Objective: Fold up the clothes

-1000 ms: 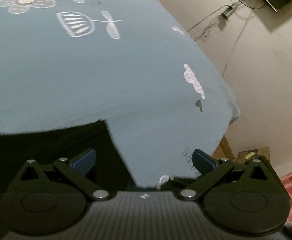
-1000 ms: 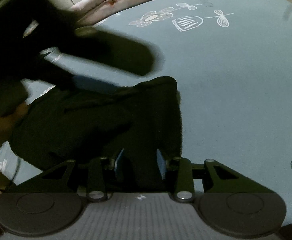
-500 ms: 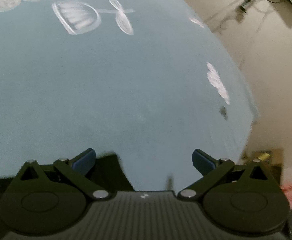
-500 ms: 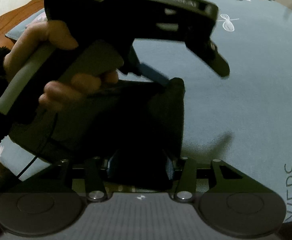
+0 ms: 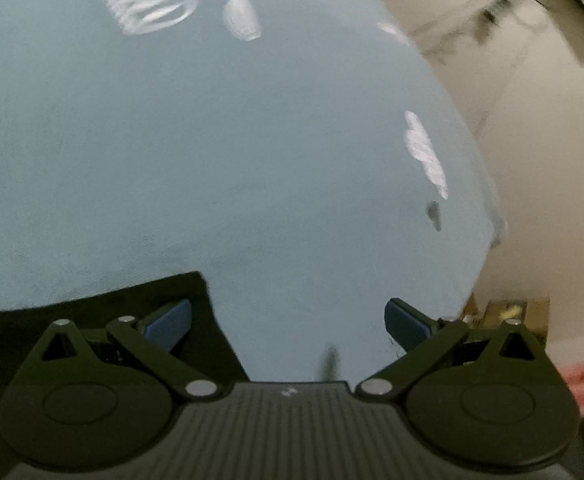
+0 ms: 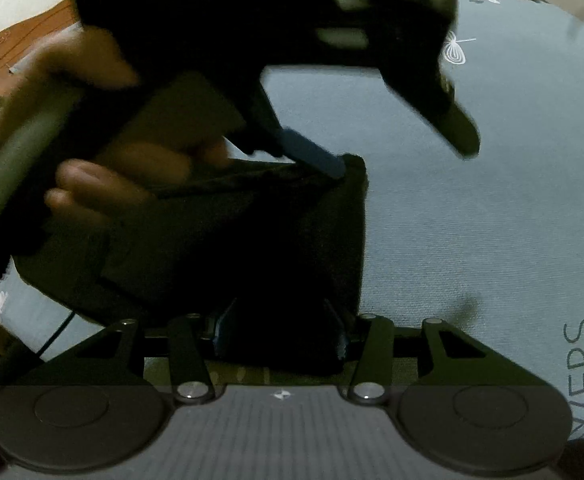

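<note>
Black garment (image 6: pixel 252 248) lies bunched on the teal bedsheet (image 6: pixel 472 208), near side. Right gripper (image 6: pixel 278 332) is pinching its near edge; left gripper (image 5: pixel 288 320) is spread wide, one finger (image 6: pixel 312 152) touching the far corner. Risk: that corner slips free and the fold skews.

The black garment (image 6: pixel 252 248) hides the right hand-held gripper's (image 6: pixel 278 332) fingertips; the left hand-held gripper (image 6: pixel 396 136) (motion-blurred) covers the garment's far edge.
</note>
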The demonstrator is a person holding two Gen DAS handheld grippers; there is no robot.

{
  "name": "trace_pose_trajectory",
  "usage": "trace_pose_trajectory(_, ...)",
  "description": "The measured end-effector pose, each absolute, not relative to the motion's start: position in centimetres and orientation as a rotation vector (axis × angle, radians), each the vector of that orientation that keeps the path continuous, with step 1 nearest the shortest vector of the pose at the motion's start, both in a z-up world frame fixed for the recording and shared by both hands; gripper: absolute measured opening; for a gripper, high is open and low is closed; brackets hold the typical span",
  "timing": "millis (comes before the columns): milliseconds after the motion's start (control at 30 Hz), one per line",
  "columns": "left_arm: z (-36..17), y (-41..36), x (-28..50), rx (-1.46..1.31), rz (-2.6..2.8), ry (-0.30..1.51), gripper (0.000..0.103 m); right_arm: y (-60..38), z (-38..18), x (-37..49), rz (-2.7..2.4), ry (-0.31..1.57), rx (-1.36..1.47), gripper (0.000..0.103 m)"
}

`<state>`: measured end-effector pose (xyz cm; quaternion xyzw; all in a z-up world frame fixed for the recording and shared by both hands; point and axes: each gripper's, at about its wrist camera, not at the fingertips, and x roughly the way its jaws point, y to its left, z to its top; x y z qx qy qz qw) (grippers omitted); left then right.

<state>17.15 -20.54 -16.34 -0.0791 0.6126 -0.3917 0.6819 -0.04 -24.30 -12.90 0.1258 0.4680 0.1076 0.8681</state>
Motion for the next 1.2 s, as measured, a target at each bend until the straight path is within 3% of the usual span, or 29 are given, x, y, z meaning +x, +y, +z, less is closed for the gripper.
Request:
trace_pose_trajectory(233, -11.3, -19.0, 19.7, -0.134, -0.935, 1.219, 0.102, -24.6, -12.8, -0.1, 0.232, 0.981, 0.283, 0.053)
trace_pose_trajectory(467, -16.0, -16.9, 20.8, -0.191, -0.894, 1.433, 0.102, -24.9, -12.5, -0.3, 0.244, 0.978, 0.281, 0.059)
trace_pose_trajectory(800, -15.9, -17.1, 21.1, -0.385, -1.004, 1.463, 0.102, -25.0, -12.6, -0.4, 0.249, 0.984, 0.302, 0.060)
trace_pose_trajectory(1200, -17.7, -18.7, 20.4, -0.349, -1.026, 1.515, 0.102, -25.1, -12.7, -0.4, 0.247, 0.985, 0.306, 0.060)
